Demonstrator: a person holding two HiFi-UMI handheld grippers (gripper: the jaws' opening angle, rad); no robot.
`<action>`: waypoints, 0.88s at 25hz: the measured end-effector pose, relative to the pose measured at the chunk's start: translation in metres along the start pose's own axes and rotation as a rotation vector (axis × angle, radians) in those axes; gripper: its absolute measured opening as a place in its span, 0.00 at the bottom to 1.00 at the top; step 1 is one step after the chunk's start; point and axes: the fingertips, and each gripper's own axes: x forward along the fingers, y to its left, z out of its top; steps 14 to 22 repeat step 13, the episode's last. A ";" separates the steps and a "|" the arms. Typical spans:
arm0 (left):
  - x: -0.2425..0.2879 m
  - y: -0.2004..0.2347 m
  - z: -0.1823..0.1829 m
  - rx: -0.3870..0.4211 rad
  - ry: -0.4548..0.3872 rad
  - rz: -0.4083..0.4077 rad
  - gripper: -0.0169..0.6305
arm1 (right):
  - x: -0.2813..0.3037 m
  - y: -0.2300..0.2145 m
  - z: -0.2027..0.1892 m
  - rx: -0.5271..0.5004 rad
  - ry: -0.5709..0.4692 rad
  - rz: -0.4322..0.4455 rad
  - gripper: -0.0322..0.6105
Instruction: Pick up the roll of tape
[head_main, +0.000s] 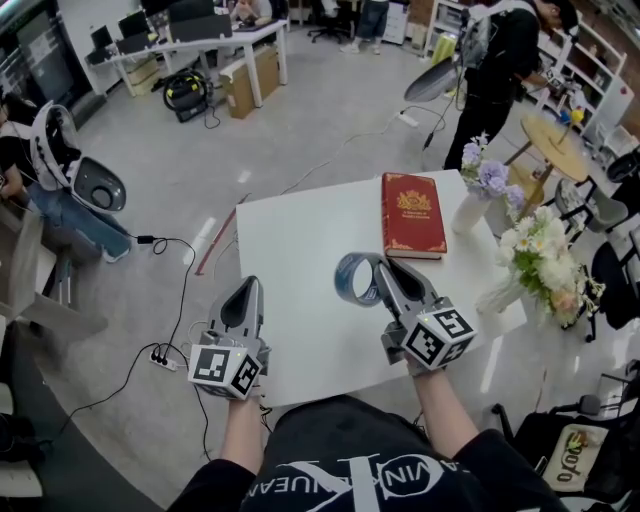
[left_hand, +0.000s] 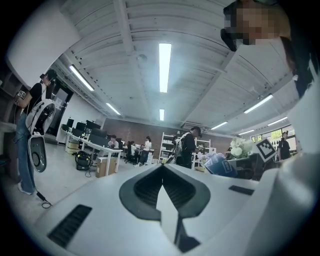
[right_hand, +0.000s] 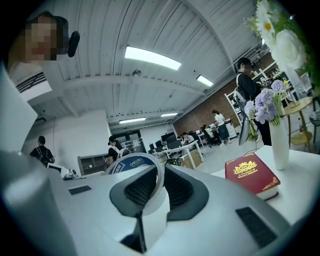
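The roll of tape (head_main: 343, 280) is a blue-cored ring wound with whitish tape. It is held upright off the white table (head_main: 300, 240), with my right gripper (head_main: 385, 266) shut on its rim. In the right gripper view the tape (right_hand: 131, 163) stands edge-on between the jaws of the right gripper (right_hand: 156, 175), one pad inside the ring and one outside. My left gripper (head_main: 252, 284) hovers over the table's near left corner, shut and holding nothing. In the left gripper view its jaws (left_hand: 162, 176) meet in a line, and the tape (left_hand: 220, 166) shows at the far right.
A red book (head_main: 412, 213) lies on the table's far side. A white vase of purple flowers (head_main: 470, 210) and a bouquet of white flowers (head_main: 540, 262) stand along the right edge. A power strip and cables (head_main: 160, 356) lie on the floor at left. A person (head_main: 500, 70) stands beyond the table.
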 end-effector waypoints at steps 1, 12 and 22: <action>0.000 0.000 0.000 0.000 0.001 -0.001 0.03 | 0.000 0.000 0.000 0.003 0.000 0.000 0.15; -0.002 0.006 -0.001 -0.007 0.003 -0.002 0.03 | 0.002 0.002 -0.006 0.036 -0.001 0.002 0.15; -0.002 0.006 -0.001 -0.007 0.003 -0.002 0.03 | 0.002 0.002 -0.007 0.039 -0.001 0.005 0.15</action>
